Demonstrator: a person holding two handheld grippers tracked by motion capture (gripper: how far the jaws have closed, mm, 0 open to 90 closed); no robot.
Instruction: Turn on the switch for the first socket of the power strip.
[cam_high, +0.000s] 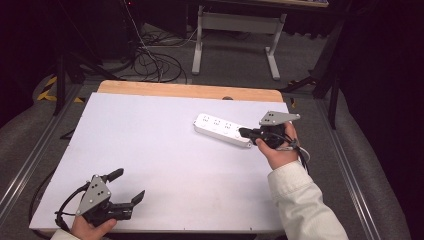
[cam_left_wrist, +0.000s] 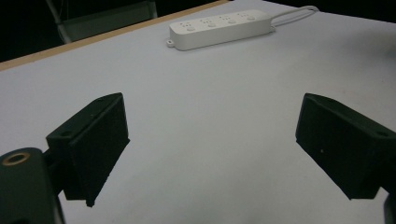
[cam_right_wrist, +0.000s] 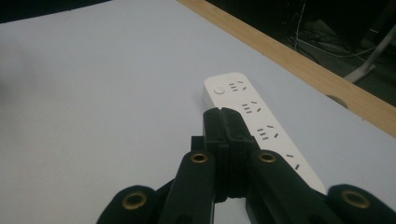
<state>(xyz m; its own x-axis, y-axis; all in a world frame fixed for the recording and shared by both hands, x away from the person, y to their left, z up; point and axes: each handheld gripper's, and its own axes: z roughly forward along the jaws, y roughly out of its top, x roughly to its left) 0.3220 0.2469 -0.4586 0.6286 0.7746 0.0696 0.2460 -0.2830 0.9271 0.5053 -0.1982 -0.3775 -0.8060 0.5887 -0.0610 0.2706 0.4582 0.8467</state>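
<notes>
A white power strip (cam_high: 221, 129) with several sockets lies on the white table top, right of centre. My right gripper (cam_high: 243, 132) is shut with nothing between its jaws, and its tip hangs over the strip's near right end. In the right gripper view the closed jaws (cam_right_wrist: 222, 114) point along the strip (cam_right_wrist: 254, 116) toward its round button. My left gripper (cam_high: 127, 186) rests at the table's near left corner, open and empty. In the left gripper view the power strip (cam_left_wrist: 219, 28) lies far ahead between the spread jaws, its white cord trailing to the right.
The white board (cam_high: 150, 150) covers a wooden table whose far edge (cam_high: 190, 91) shows as a tan strip. Beyond it are floor cables (cam_high: 155, 60) and a white desk frame (cam_high: 235, 30). Metal rails run along both sides of the table.
</notes>
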